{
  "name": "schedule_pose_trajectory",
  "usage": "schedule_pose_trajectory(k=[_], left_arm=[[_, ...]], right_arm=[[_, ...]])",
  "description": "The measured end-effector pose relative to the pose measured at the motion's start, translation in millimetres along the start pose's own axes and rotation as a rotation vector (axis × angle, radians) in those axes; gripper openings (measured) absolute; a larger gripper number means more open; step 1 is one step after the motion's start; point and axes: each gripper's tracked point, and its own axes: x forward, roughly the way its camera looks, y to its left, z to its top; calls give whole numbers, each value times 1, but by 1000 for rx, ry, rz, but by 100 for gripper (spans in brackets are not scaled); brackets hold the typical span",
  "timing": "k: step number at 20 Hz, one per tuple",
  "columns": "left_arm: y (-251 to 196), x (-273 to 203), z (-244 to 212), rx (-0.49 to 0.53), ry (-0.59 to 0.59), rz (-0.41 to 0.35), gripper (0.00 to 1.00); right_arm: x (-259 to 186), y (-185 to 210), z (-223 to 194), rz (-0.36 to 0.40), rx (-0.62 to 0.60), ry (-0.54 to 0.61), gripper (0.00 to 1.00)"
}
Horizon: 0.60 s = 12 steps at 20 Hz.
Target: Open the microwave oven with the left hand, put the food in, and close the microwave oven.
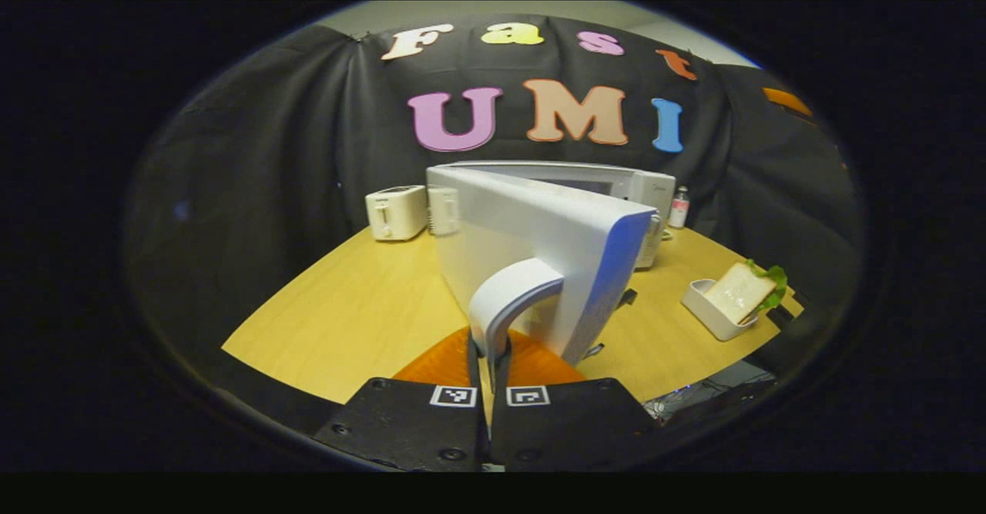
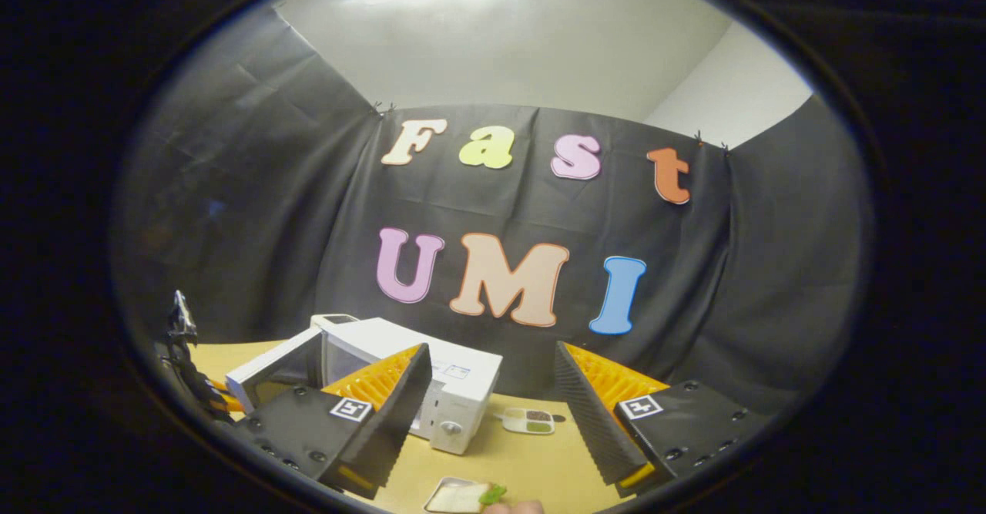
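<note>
My left tongs (image 1: pixel 490 360) are pinched narrow on the curved handle (image 1: pixel 508 298) of the microwave door (image 1: pixel 539 256), one finger either side of it and pressing. I grip low on the handle because that gives me the most pull against the hinge. The door stands swung out towards me, edge on, so the oven is partly open; I judge it needs to go wider before anything fits through.

My right tongs (image 2: pixel 489 410) are spread wide and hold nothing, raised above the table and pointed at the far wall. I keep them open and waiting, I think, so they are ready for the food once the door is clear.

The food is a sandwich (image 1: pixel 743 290) with a green leaf at its edge, leaning in a small white tray (image 1: pixel 705 310) near the right edge of the wooden table (image 1: pixel 339 321), well apart from the microwave (image 1: pixel 616 183). In the right gripper view the tray (image 2: pixel 454 495) sits just below my open fingers, so it is close to hand.

Farther off, a white toaster (image 1: pixel 395 212) stands left of the microwave, and a small bottle (image 1: pixel 679 207) stands at its right, near the wall. A small dish (image 2: pixel 528 420) lies on the table beyond the microwave's front corner.
</note>
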Motion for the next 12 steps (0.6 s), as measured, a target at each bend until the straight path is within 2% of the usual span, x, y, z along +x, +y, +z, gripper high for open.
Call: schedule_pose_trajectory(k=[1,5,12], left_arm=[[13,-2,-2,-9,4,14,0],[40,-6,-4,-80,0,-27,0],[53,-6,-5,-54,22,-64,0]], right_arm=[[0,2,2,1,-1,-3,97],[-6,14,5,18,-7,-9,96],[-15,22,5,26,-44,-12,97]])
